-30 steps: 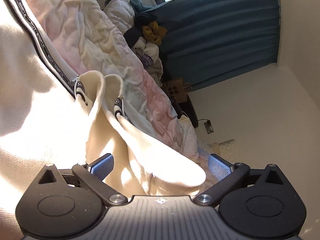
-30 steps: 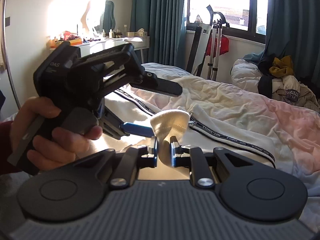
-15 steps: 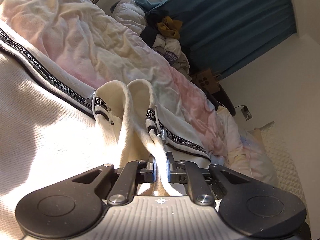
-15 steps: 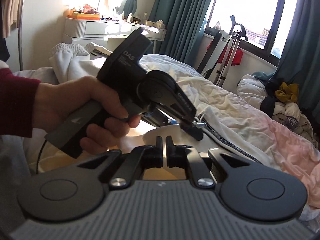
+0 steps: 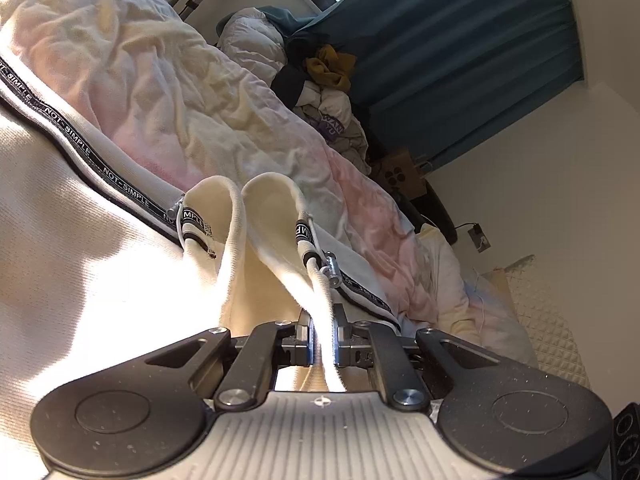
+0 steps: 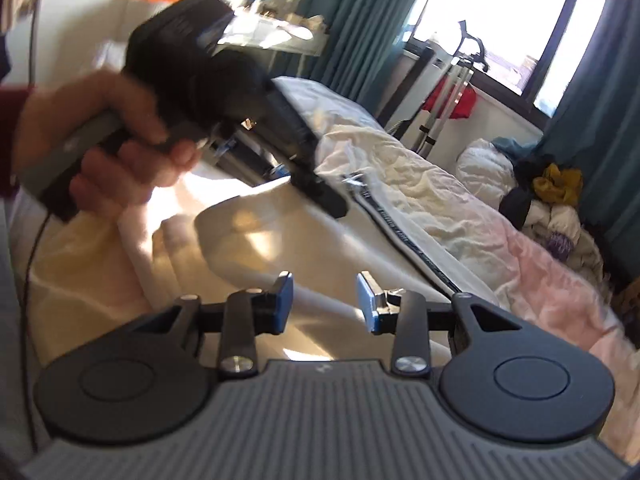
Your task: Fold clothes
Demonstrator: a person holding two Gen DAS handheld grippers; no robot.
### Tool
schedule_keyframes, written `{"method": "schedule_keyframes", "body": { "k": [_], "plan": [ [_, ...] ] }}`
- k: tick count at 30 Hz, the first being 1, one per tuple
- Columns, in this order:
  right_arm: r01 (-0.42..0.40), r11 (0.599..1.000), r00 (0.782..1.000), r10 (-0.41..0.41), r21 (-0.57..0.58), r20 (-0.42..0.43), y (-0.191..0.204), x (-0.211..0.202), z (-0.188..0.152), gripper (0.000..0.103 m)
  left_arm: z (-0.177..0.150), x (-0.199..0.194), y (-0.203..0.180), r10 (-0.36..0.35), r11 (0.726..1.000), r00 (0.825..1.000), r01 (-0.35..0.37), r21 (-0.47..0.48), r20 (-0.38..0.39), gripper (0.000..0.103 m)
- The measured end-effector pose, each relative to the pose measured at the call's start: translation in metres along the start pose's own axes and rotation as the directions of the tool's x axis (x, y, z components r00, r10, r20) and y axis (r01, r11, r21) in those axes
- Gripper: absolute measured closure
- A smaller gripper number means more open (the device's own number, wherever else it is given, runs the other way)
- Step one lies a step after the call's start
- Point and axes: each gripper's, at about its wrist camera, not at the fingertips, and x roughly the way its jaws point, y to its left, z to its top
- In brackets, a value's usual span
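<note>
A cream zip jacket with a black-and-white "NOT-SIMPLE" band lies spread on the bed. My left gripper is shut on its doubled collar edge, which rises in two loops in front of the fingers. In the right wrist view the same jacket lies below my right gripper, which is open and empty just above the cloth. The left gripper body and the hand holding it show there, blurred, up left.
A rumpled white and pink duvet covers the bed. A heap of clothes lies at the far end by teal curtains. A cardboard box stands by the wall. A dresser and a window are behind.
My right gripper has let go of the collar and opened, then pulled back and lower. My left gripper closed on the collar edge and keeps hold of it.
</note>
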Motion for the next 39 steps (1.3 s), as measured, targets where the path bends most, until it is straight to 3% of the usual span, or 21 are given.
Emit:
{"method": "schedule_keyframes", "body": {
  "k": [2, 5, 7, 9, 10, 12, 14, 17, 20, 22, 25, 27, 30, 32, 36, 39],
  "plan": [
    [0.049, 0.982, 0.999, -0.052, 0.181, 0.012, -0.035, -0.003, 0.002, 0.065, -0.003, 0.002, 0.004, 0.001, 1.0, 1.0, -0.002, -0.014, -0.02, 0.094],
    [0.143, 0.907, 0.99, -0.128, 0.395, -0.064, -0.085, 0.006, -0.011, 0.065, -0.006, 0.003, 0.007, -0.001, 1.0, 1.0, 0.0, -0.03, -0.03, 0.094],
    [0.189, 0.794, 0.982, -0.138, 0.578, -0.132, -0.122, 0.015, -0.033, 0.063, -0.006, 0.001, 0.004, -0.008, 1.0, 0.999, 0.007, -0.023, -0.031, 0.09],
    [0.171, 0.646, 0.985, -0.092, 0.744, -0.147, -0.15, 0.02, -0.057, 0.062, -0.008, -0.003, 0.0, -0.012, 1.0, 0.999, 0.012, -0.009, -0.03, 0.078],
    [0.158, 0.567, 0.987, -0.072, 0.808, -0.143, -0.161, 0.023, -0.068, 0.062, -0.01, -0.005, -0.002, -0.01, 1.0, 1.0, 0.01, 0.0, -0.027, 0.074],
    [0.14, 0.463, 0.99, -0.035, 0.875, -0.14, -0.172, 0.029, -0.084, 0.062, -0.014, -0.012, -0.007, -0.003, 1.0, 1.0, 0.004, 0.026, -0.017, 0.068],
    [0.129, 0.409, 0.99, 0.002, 0.904, -0.142, -0.176, 0.037, -0.093, 0.062, -0.019, -0.023, -0.013, 0.003, 0.999, 1.0, -0.003, 0.045, -0.003, 0.061],
    [0.103, 0.366, 0.991, 0.047, 0.925, -0.128, -0.179, 0.043, -0.096, 0.062, -0.031, -0.043, -0.025, 0.025, 0.996, 0.999, -0.027, 0.08, 0.027, 0.057],
    [0.059, 0.379, 0.995, 0.053, 0.924, -0.085, -0.181, 0.033, -0.09, 0.062, -0.045, -0.061, -0.044, 0.04, 0.99, 0.998, -0.047, 0.134, 0.051, 0.054],
    [0.004, 0.412, 0.997, 0.073, 0.911, -0.038, -0.186, 0.024, -0.083, 0.062, -0.057, -0.069, -0.061, 0.044, 0.98, 0.998, -0.054, 0.191, 0.054, 0.053],
    [-0.133, 0.536, 0.982, 0.183, 0.834, 0.039, -0.194, 0.014, -0.069, 0.062, -0.081, -0.064, -0.084, 0.052, 0.973, 0.998, -0.057, 0.225, 0.028, 0.049],
    [-0.229, 0.621, 0.96, 0.27, 0.749, 0.07, -0.198, 0.008, -0.06, 0.062, -0.096, -0.055, -0.093, 0.043, 0.976, 0.999, -0.043, 0.213, 0.002, 0.047],
    [-0.312, 0.76, 0.932, 0.361, 0.57, 0.029, -0.199, 0.005, -0.053, 0.062, -0.117, -0.036, -0.103, 0.081, 0.98, 0.997, -0.077, 0.181, -0.012, 0.046],
    [-0.348, 0.825, 0.919, 0.395, 0.445, -0.014, -0.2, 0.005, -0.054, 0.062, -0.129, -0.028, -0.109, 0.12, 0.979, 0.993, -0.118, 0.165, -0.005, 0.045],
    [-0.466, 0.85, 0.871, 0.49, 0.246, -0.043, -0.206, 0.015, -0.061, 0.062, -0.138, -0.04, -0.122, 0.193, 0.96, 0.978, -0.204, 0.193, 0.075, 0.043],
    [-0.566, 0.817, 0.811, 0.575, 0.105, -0.104, -0.203, 0.034, -0.07, 0.064, -0.13, -0.064, -0.121, 0.267, 0.931, 0.949, -0.3, 0.21, 0.17, 0.043]
  ]
}}
